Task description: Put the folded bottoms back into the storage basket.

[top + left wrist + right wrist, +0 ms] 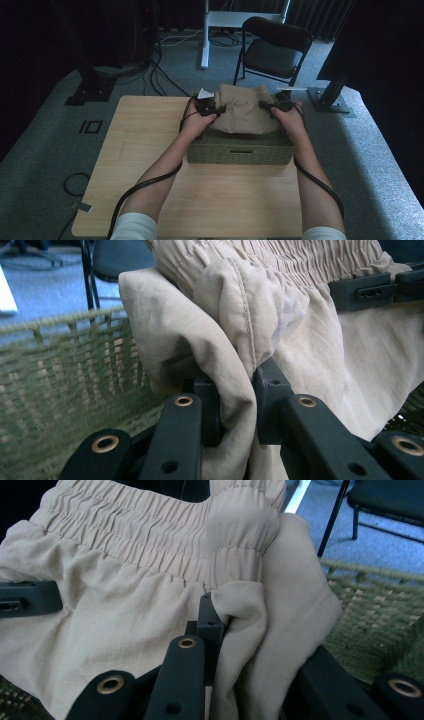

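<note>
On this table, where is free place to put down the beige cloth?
The table is bare left of the green woven basket and in front of it, between the forearms. The basket is crowded: the beige garment, clamped by both hand-held grippers, fills it.

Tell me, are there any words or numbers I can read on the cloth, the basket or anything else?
No words or numbers can be read anywhere.
Beige garment: no print or label showing.
Green woven basket: no tag or writing.
Floor mark: two black outlined shapes, perhaps "10" or "IO"; cannot tell which.
</note>
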### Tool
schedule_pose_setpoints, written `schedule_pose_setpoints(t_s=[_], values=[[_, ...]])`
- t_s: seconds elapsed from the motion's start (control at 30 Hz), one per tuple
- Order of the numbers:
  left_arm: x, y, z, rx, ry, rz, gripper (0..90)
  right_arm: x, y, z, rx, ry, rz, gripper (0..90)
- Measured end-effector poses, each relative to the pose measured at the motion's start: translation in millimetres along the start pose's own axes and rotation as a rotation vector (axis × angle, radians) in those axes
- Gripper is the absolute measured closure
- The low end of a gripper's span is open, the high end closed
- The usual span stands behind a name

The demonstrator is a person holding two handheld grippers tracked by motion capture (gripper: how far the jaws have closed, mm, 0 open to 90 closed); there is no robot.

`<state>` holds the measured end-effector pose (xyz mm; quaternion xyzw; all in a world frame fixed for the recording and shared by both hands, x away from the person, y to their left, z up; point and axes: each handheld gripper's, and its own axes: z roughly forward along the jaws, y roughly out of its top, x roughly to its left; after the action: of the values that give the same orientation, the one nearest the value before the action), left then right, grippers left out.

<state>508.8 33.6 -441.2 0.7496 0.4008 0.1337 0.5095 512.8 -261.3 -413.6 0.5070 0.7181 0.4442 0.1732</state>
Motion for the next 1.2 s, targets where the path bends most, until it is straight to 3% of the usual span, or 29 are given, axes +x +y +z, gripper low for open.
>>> schedule_pose_setpoints(t_s=[0.17, 0.3, 0.4, 0.47, 0.57, 0.87, 0.9, 0.93, 1.2], values=[[6.4, -10.4, 11.4, 0.027, 0.011, -0.017, 77.6, -6.4, -11.3, 14.0, 0.015, -0.003, 0.012, 77.6], [10.4, -19.1, 20.2, 0.078, 0.028, -0.043, 77.6, -9.4, -22.0, 27.1, 0.045, -0.005, 0.029, 77.7], [12.6, -26.0, 27.1, 0.124, 0.028, -0.052, 77.5, -13.7, -29.9, 35.1, 0.07, 0.003, 0.063, 77.7], [14.7, -28.6, 30.2, 0.14, 0.024, -0.082, 77.5, -17.6, -35.2, 39.3, 0.086, 0.019, 0.089, 77.7], [13.6, -32.5, 36.2, 0.174, 0.039, -0.075, 77.5, -21.5, -41.1, 46.4, 0.114, 0.015, 0.115, 77.6], [12.7, -41.1, 44.9, 0.232, 0.071, -0.063, 76.1, -19.8, -49.0, 62.0, 0.163, -0.045, 0.054, 77.4], [13.3, -45.4, 47.6, 0.279, 0.069, -0.027, 76.1, -19.8, -49.0, 62.0, 0.163, -0.045, 0.054, 77.3], [14.1, -46.4, 47.9, 0.288, 0.074, -0.022, 74.3, -18.6, -52.0, 65.8, 0.192, -0.059, 0.032, 76.8], [15.8, -51.0, 50.5, 0.34, 0.096, -0.048, 70.9, -17.3, -55.8, 70.3, 0.22, -0.056, 0.005, 71.6]])
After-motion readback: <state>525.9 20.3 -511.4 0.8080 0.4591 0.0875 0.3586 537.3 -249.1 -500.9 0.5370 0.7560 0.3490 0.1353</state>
